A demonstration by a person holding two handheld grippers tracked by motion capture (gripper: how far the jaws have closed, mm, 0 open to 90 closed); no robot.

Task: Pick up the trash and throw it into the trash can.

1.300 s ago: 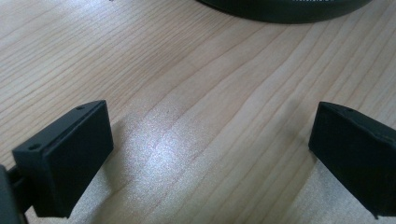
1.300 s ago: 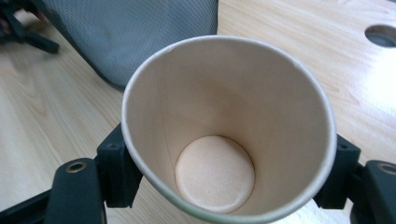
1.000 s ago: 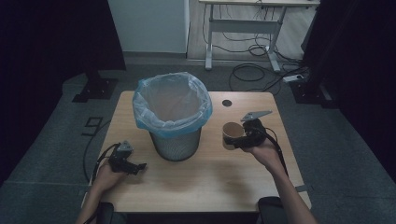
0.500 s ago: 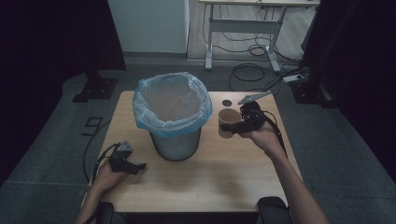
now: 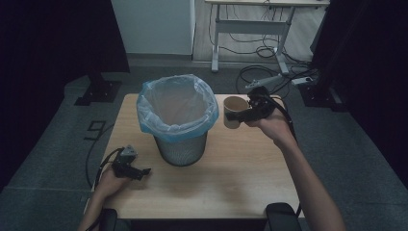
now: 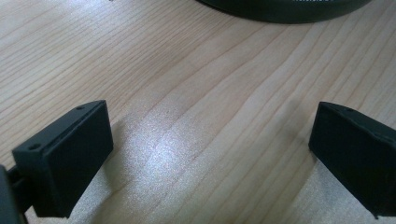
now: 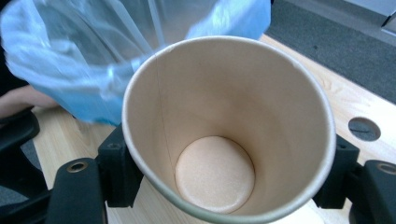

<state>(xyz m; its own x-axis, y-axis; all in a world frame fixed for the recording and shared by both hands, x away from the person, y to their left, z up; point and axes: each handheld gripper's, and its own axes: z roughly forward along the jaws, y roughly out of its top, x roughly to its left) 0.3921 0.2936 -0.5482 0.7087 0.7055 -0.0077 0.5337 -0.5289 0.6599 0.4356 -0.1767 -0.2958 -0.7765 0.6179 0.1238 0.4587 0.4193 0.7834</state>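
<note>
A brown paper cup [image 5: 234,111] hangs in the air just right of the bin, and my right gripper [image 5: 244,115] is shut on it. The right gripper view looks straight into the empty cup [image 7: 219,135], a black jaw pressing each side. A mesh waste bin [image 5: 179,124] lined with a blue plastic bag [image 7: 93,56] stands mid-table. My left gripper [image 5: 139,172] rests low at the table's front left, open, nothing between its fingers [image 6: 65,158].
The wooden table [image 5: 240,173] has a round cable hole [image 7: 364,129] near its far right. The bin's dark base [image 6: 285,5] lies just ahead of the left gripper. Cables and a desk frame stand on the floor behind.
My right gripper has lifted the cup off the table and carried it up and toward the bin's rim. The left gripper has stayed put.
</note>
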